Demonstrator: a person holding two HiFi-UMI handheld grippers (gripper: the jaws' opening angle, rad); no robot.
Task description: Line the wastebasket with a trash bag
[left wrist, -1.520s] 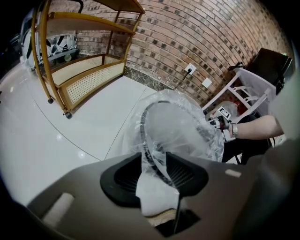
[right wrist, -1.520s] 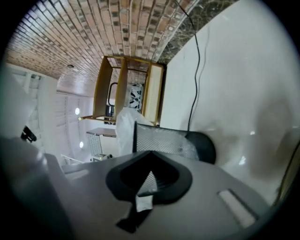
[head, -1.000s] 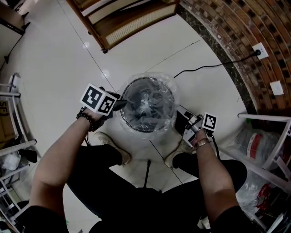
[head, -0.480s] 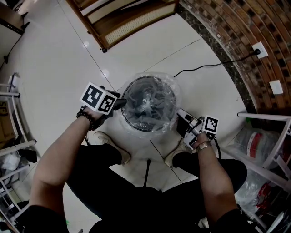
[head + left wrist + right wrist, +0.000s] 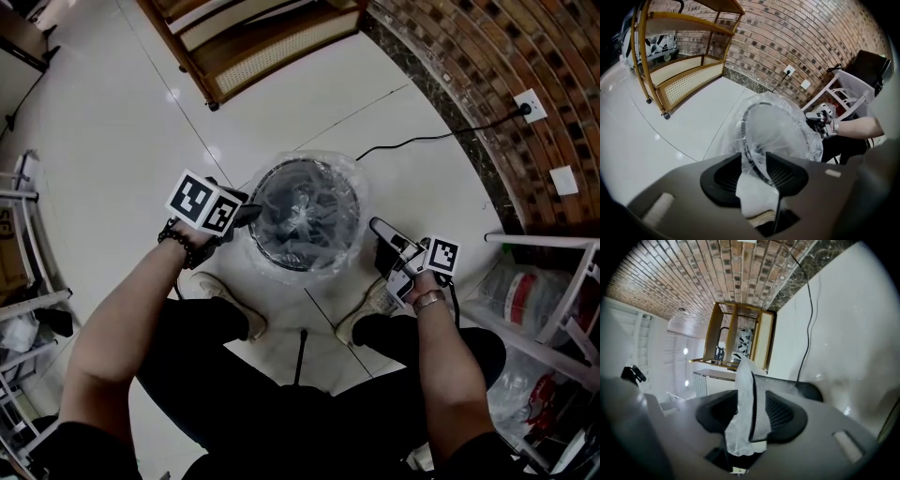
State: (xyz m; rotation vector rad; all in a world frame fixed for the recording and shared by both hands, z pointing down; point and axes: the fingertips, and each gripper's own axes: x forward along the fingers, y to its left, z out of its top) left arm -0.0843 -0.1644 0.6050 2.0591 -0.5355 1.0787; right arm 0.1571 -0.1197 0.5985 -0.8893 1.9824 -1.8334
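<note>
**A:** Where to find the wastebasket [image 5: 330, 187]?

**B:** Upright on the white floor [image 5: 112, 122], just ahead of the person's shoes [image 5: 230, 302], well apart from the wooden shelf [image 5: 272, 47]. Round, dark mesh.

**A:** And the trash bag [image 5: 305, 214]?

**B:** Already inside. Clear film, crumpled in the middle and folded out over the rim all round.

**A:** Now the left gripper [image 5: 251, 215].

**B:** Tilted down at the left side of the rim. Jaws clamped on the film right where it wraps the dark rim.

**A:** Same for the right gripper [image 5: 380, 230]?

**B:** No. Just beside the right side of the basket, pointing nearly level. Jaws apart, having just been opening. Between them, a strip of film and a bit of the mesh wall, but no squeeze from the pads.

**A:** Anything else around?

**B:** Only a black cable [image 5: 808, 319] across the floor to a socket [image 5: 531, 105] on the brick wall [image 5: 469, 56].
</note>
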